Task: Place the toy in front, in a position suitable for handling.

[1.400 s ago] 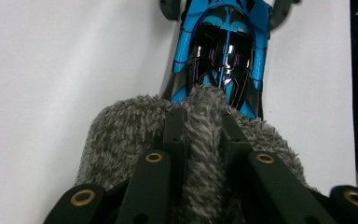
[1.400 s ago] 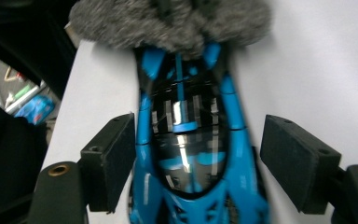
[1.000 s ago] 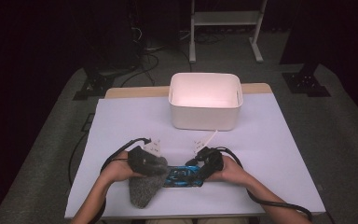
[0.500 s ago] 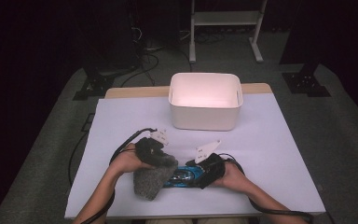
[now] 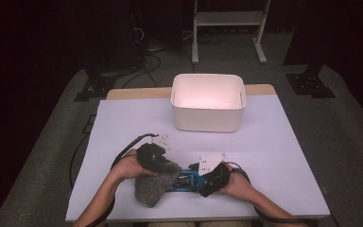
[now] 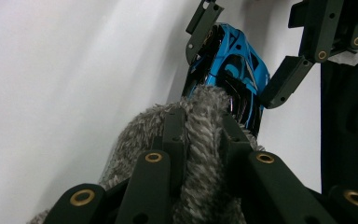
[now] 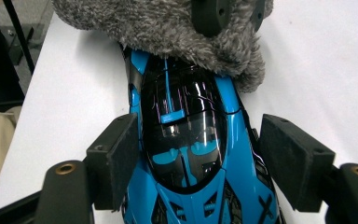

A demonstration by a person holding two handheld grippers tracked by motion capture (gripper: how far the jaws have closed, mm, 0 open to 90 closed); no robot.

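A blue and black toy car (image 5: 185, 180) lies near the table's front edge. My right gripper (image 5: 197, 178) is shut on the car (image 7: 186, 140), with one pad against each side of its body. My left gripper (image 5: 163, 174) is shut on a grey fluffy cloth (image 5: 150, 188), pinching a fold of the cloth (image 6: 200, 140) between its jaws. The cloth (image 7: 168, 23) is pressed over the end of the car (image 6: 233, 60) farthest from my right hand. That end is hidden under the pile.
A white empty bin (image 5: 208, 78) stands at the back middle of the white table (image 5: 274, 151). Cables trail from both grippers across the tabletop. Dark floor and a metal stand's legs lie beyond the far edge.
The right hand has drifted a little toward the near edge with the car in its jaws. The left gripper and cloth have shifted slightly over the car's end.
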